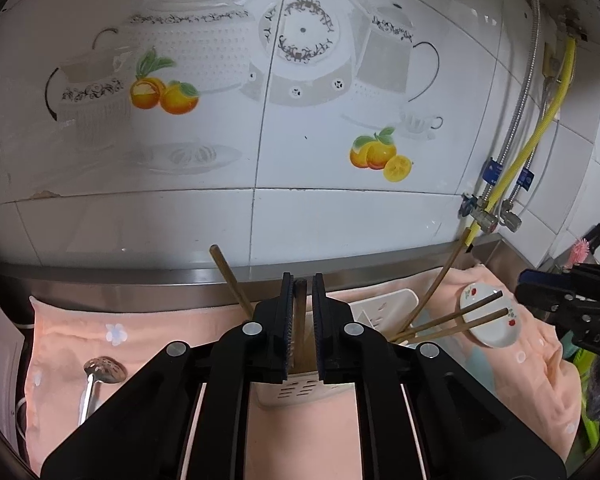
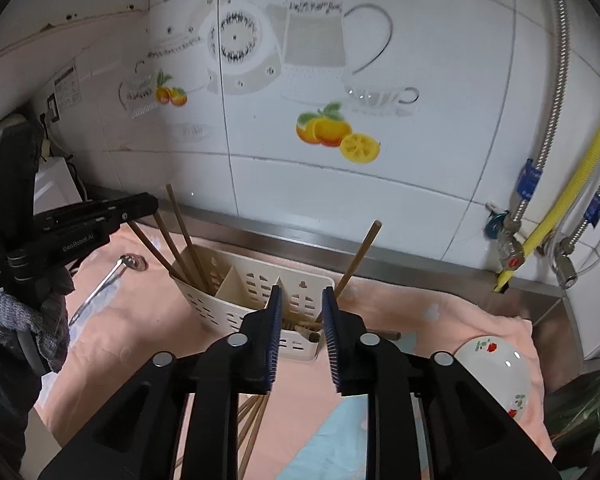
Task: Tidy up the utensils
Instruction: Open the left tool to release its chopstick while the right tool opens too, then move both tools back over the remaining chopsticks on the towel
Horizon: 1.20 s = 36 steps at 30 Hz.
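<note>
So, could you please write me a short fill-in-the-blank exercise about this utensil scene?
1. The left gripper is shut on a wooden ____.
2. The right gripper is ____, holding nothing.
3. The slotted spoon lies on the ____-coloured cloth.
4. The white utensil caddy already holds several ____.

Missing words: chopstick; open; peach; chopsticks

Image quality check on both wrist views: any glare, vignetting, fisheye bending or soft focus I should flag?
Left wrist view: dark vignette at the corners, glare on the wall tiles, the counter edge bows strongly; the left gripper, shut on a chopstick, looks sharp. Right wrist view: same corner vignette, tile seams curve, the utensil holder is crisp, the right gripper open.
</note>
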Tool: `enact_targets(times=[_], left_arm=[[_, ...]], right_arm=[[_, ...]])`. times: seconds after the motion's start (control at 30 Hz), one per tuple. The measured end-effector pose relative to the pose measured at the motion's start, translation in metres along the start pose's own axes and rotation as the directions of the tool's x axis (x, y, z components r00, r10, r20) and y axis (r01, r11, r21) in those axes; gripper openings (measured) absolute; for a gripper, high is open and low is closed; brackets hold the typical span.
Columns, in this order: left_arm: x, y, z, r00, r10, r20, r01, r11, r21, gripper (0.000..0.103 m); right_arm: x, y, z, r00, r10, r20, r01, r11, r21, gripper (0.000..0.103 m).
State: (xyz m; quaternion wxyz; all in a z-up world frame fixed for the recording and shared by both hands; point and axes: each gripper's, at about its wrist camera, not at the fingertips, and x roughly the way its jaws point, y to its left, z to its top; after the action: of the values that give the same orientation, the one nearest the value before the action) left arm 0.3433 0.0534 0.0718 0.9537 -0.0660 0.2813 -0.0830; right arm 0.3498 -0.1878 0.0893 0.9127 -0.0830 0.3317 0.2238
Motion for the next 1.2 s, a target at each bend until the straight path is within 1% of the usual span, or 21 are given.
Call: enact_targets(times=[0.03,0.07,0.13,0.2,0.23,0.27,0.33,0.4,0.43,0.5,0.53,0.63,0.73,0.83,1.07,1.2], left_arm=[[-0.003,0.000,0.000,1.000,0.001,0.004,-0.001,1.000,0.000,0.017],[-0.006,0.000,0.000,1.000,0.005,0.009,-0.005,1.000,0.000,0.024],[-0.015,0.000,-0.002,1.000,0.005,0.022,-0.005,1.000,0.000,0.030],[-0.023,0.000,-0.002,0.999,0.008,0.033,-0.008,1.000,0.006,0.031],[-0.028,0.000,-0.003,0.999,0.010,0.037,-0.011,1.000,0.009,0.032],[-0.032,-0.001,-0.004,0.999,0.012,0.041,-0.012,1.000,0.010,0.036],[-0.044,-0.001,-0.008,0.998,0.017,0.053,-0.018,1.000,0.015,0.040],[-0.054,-0.001,-0.014,0.998,0.022,0.057,-0.023,1.000,0.017,0.045],[-0.059,-0.001,-0.017,0.998,0.023,0.058,-0.024,1.000,0.012,0.050],[-0.068,0.000,-0.025,0.998,0.016,0.060,-0.017,1.000,0.012,0.051],[-0.073,0.000,-0.030,0.998,0.022,0.062,-0.023,1.000,0.016,0.052],[-0.085,0.002,-0.048,0.999,0.018,0.052,-0.018,1.000,0.009,0.060],[-0.096,0.004,-0.068,0.999,0.019,0.041,-0.019,1.000,0.008,0.061],[-0.105,0.006,-0.089,0.999,0.025,0.023,-0.025,1.000,0.000,0.067],[-0.116,0.010,-0.133,1.000,0.023,-0.015,-0.023,1.000,-0.015,0.067],[-0.122,0.010,-0.158,0.998,0.051,-0.028,-0.051,0.999,0.007,0.067]], right_arm=[[-0.004,0.000,-0.001,1.000,0.000,0.011,0.000,1.000,0.002,0.030],[-0.008,0.000,-0.002,1.000,-0.002,0.020,0.002,1.000,0.002,0.031],[-0.020,0.002,-0.007,0.999,-0.013,0.049,0.013,1.000,0.002,0.035],[-0.030,0.004,-0.015,0.998,-0.018,0.068,0.018,1.000,0.002,0.043],[-0.034,0.005,-0.019,0.997,-0.021,0.075,0.021,1.000,0.001,0.044],[-0.038,0.006,-0.024,0.996,-0.026,0.081,0.026,1.000,-0.002,0.045],[-0.046,0.007,-0.035,0.995,-0.031,0.092,0.030,1.000,0.005,0.052],[-0.052,0.009,-0.047,0.994,-0.032,0.100,0.031,0.999,0.010,0.054],[-0.055,0.010,-0.055,0.994,-0.036,0.104,0.035,0.999,0.015,0.054],[-0.060,0.012,-0.070,0.994,-0.037,0.104,0.034,0.999,0.026,0.058],[-0.062,0.014,-0.079,0.994,-0.033,0.104,0.030,0.999,0.033,0.058],[-0.064,0.022,-0.106,0.995,-0.035,0.090,0.033,0.999,0.024,0.058],[-0.062,0.031,-0.131,0.996,-0.040,0.075,0.039,0.999,0.012,0.058],[-0.059,0.041,-0.158,0.997,-0.046,0.062,0.046,0.999,0.005,0.058],[-0.049,0.063,-0.217,0.999,-0.039,0.026,0.038,0.999,0.012,0.058],[-0.040,0.072,-0.243,0.999,-0.045,-0.003,0.045,0.999,0.013,0.056]])
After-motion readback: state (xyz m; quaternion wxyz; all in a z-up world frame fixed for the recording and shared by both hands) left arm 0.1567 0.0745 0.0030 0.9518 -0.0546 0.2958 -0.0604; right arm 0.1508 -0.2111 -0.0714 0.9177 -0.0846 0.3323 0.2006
